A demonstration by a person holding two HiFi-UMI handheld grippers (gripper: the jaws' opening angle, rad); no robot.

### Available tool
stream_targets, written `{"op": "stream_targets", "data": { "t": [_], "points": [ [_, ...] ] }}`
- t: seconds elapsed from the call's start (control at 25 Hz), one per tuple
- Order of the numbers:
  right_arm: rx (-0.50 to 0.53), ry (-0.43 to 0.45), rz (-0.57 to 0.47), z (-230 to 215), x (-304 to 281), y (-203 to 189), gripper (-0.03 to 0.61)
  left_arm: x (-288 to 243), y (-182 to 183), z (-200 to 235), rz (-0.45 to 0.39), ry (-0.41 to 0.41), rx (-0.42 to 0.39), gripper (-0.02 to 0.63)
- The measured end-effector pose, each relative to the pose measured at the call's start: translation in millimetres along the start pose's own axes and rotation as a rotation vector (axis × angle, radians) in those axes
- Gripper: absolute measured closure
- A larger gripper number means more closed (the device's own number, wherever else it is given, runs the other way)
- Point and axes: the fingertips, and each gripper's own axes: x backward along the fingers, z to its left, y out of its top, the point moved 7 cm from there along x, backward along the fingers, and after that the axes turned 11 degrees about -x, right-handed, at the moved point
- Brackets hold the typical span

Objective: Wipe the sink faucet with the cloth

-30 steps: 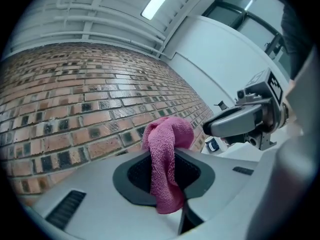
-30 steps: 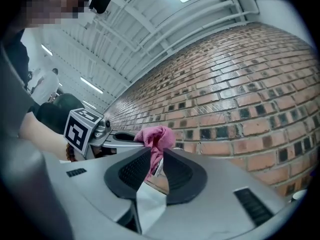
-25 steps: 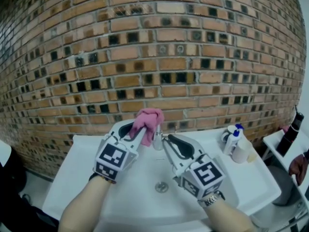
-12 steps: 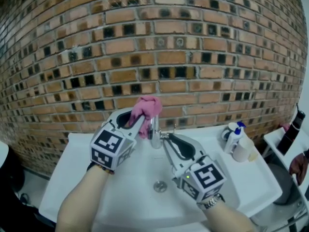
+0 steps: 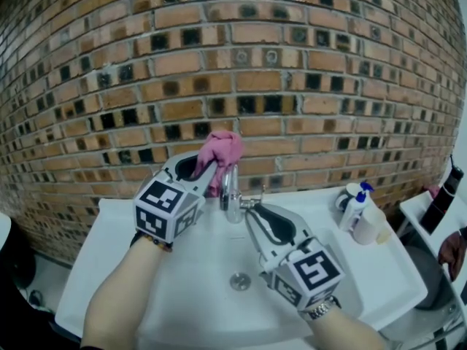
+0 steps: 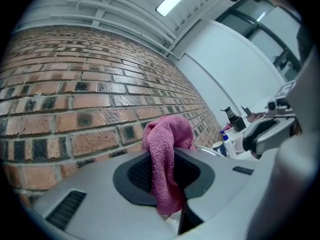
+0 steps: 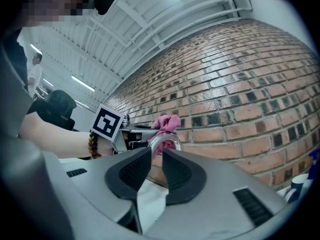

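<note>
Cloth [image 5: 221, 150] clamped in left gripper [image 5: 213, 170] jaws, at faucet [image 5: 232, 195] top | right gripper [image 5: 250, 211] jaws slightly apart, empty | wiping seems under way; lower faucet probably not yet done

Chrome faucet [image 7: 153, 141] — pink cloth [image 7: 168, 121] just behind

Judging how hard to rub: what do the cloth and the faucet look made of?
Cloth: pink fabric with a fuzzy looped pile, likely terry or microfibre; matte and soft. Faucet: a bright curve with mirror-like reflections, probably chrome-plated metal; smooth and glossy.
</note>
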Motion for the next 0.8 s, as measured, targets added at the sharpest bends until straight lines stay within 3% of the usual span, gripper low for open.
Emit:
{"op": "stream_targets", "data": {
  "t": [0.48,0.8],
  "points": [
    [-0.009,0.002,0.015,-2,1,-2,0.497,-25,-15,10,0.013,-0.007,0.045,0.543],
    [-0.015,-0.001,0.020,-4,1,-4,0.497,-41,-37,9,0.067,-0.029,0.042,0.545]
  ]
}}
